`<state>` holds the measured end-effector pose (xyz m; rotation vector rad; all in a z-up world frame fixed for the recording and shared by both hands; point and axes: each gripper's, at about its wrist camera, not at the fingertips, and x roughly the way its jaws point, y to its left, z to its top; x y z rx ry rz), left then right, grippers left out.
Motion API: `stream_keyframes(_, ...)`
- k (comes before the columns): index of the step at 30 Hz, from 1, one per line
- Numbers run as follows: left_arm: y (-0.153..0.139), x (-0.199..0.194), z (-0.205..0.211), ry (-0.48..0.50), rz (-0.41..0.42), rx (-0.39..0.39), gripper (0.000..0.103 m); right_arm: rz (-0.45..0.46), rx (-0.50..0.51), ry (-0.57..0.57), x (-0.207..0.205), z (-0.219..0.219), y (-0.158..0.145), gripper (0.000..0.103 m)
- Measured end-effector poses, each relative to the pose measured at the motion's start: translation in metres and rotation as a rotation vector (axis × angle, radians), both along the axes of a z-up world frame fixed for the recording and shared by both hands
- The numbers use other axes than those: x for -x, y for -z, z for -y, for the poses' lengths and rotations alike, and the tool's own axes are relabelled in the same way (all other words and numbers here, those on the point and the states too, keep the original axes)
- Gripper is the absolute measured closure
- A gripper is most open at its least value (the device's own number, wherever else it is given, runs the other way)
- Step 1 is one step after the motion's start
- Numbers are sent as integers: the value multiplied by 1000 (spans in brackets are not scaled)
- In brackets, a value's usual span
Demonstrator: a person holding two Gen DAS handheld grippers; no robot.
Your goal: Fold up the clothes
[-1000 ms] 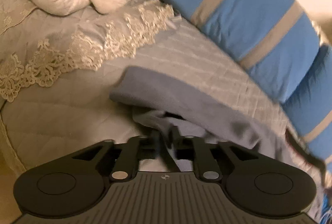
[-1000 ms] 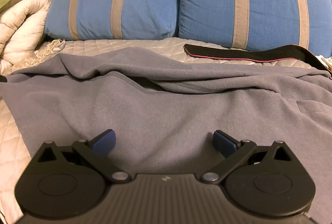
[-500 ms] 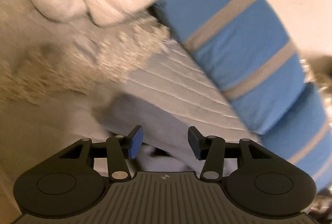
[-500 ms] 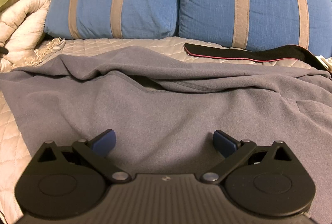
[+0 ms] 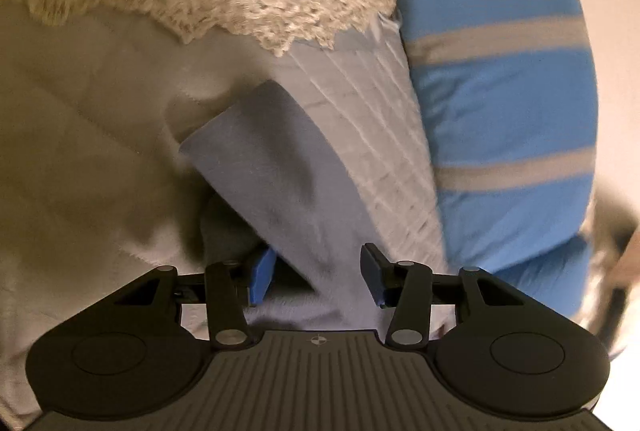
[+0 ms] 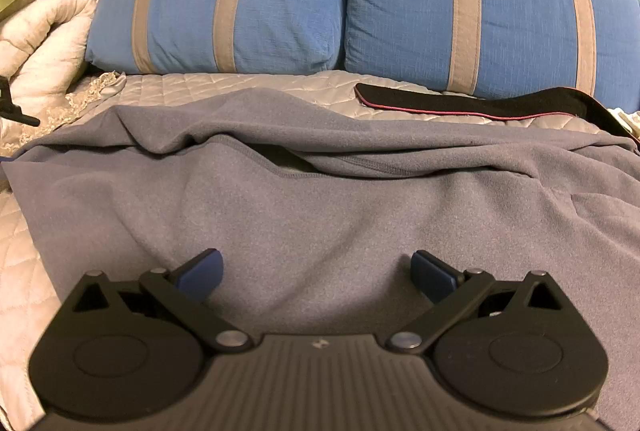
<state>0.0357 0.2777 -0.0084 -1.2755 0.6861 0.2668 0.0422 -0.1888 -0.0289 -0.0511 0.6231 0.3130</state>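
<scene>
Since a second ago the left gripper [image 5: 316,277] has let go of the bunched grey cloth, rolled over and dropped lower, so the sleeve [image 5: 276,167] of the grey fleece top [image 6: 320,215] is now running up the left wrist view instead of across it. Its jaws are part-way apart and closing again, with the sleeve lying between the pads [image 5: 262,277] but not yet pinched.

Moving rightward, the body of the top is lying spread over the quilted bedspread [image 6: 224,87], rumpled along its far edge, with the neck opening gaping. The right gripper [image 6: 316,271] is hovering low over the near part, jaws wide and holding nothing; it has not shifted.

To fold that sleeve cleanly, I would say the left pads should be biting the full thickness of the sleeve, not just one layer. The sleeve should then be carried flat across the body while the right gripper is pinning the torso down.

Behind, two blue striped pillows [image 6: 472,11] are leaning at the head of the bed, and a black strip with pink edging [image 6: 480,103] is lying just before them. No containers are showing.
</scene>
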Motion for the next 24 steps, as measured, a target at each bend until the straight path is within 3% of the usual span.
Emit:
stream_keyframes(1,1,0,-4,-19,30,5,92,0,0,-1,0,0,0,0)
stream_keyframes(2,-2,-2,-7,-26,56,-13,101,0,1,-1,0,0,0,0)
stream_keyframes(6,-34,-12,-9,-42,170,-201,101,0,3,-3,0,0,0,0)
stream_keyframes(11,-70,-43,2,-2,246,-312,101,-2,-1,-9,-1,1,1,0)
stream_keyframes(13,-87,-55,10,47,334,-393,101,-2,0,-12,-1,2,1,0)
stream_keyframes(16,-89,-73,8,121,425,-410,99,-3,-4,-19,-2,2,1,0)
stream_keyframes(18,-74,-78,-3,94,302,-377,93,-4,-7,-20,-2,2,2,0)
stream_keyframes(20,-55,-79,-16,49,186,-293,78,-4,-4,-19,-2,1,1,0)
stream_keyframes(22,-43,-69,-26,13,141,-213,69,-4,-1,-19,-2,-1,1,0)
stream_keyframes(24,-42,-59,-31,15,82,-221,62,-3,2,-18,-1,-2,1,0)
